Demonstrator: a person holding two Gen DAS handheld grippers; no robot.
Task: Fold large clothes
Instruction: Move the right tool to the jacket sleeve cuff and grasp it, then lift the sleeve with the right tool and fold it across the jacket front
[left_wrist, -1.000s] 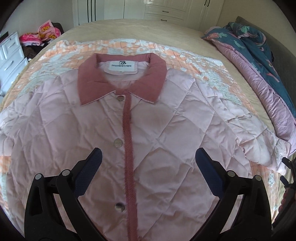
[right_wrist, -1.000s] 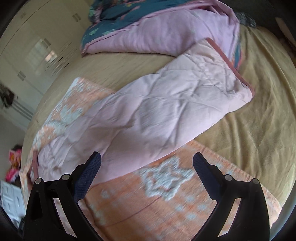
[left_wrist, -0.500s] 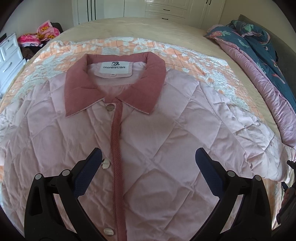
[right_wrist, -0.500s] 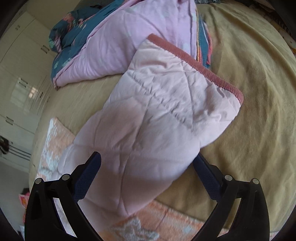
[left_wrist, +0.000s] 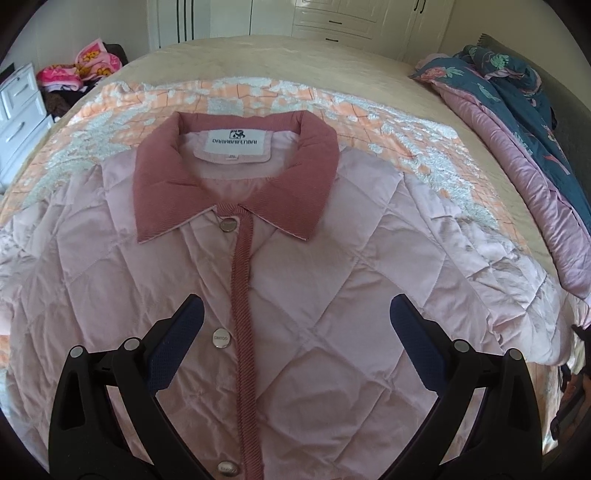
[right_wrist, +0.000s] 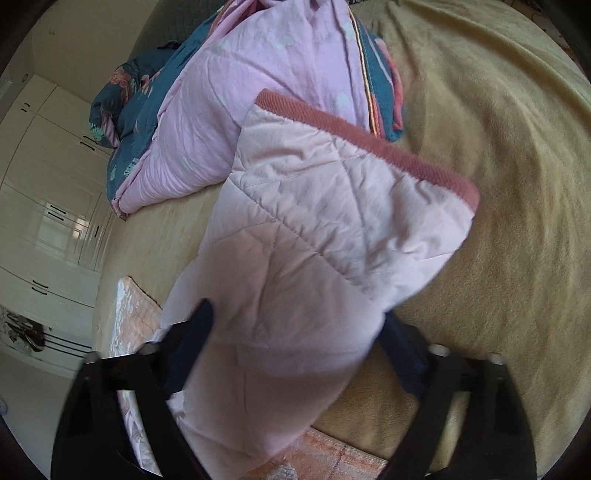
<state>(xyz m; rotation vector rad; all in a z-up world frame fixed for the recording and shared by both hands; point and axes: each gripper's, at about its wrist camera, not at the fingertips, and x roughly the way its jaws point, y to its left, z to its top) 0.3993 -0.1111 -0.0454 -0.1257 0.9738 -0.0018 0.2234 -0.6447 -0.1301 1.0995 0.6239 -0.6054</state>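
Right gripper (right_wrist: 295, 339) advanced onto jacket (left_wrist: 295, 295) sleeve (right_wrist: 314, 240) — jaws just been closing, sleeve between them, cuff at 1 o'clock. Left gripper (left_wrist: 295, 332) released above jacket front — collar (left_wrist: 236, 173) at 12 o'clock.

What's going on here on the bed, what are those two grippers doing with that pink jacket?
A person holding a gripper in each hand is starting to fold a quilted pink jacket that lies buttoned, front up, on an orange and white blanket on the bed. The right gripper has just been closing, with the jacket's sleeve between its jaws, short of the dark pink cuff. The left gripper hovers wide open over the chest, holding nothing.
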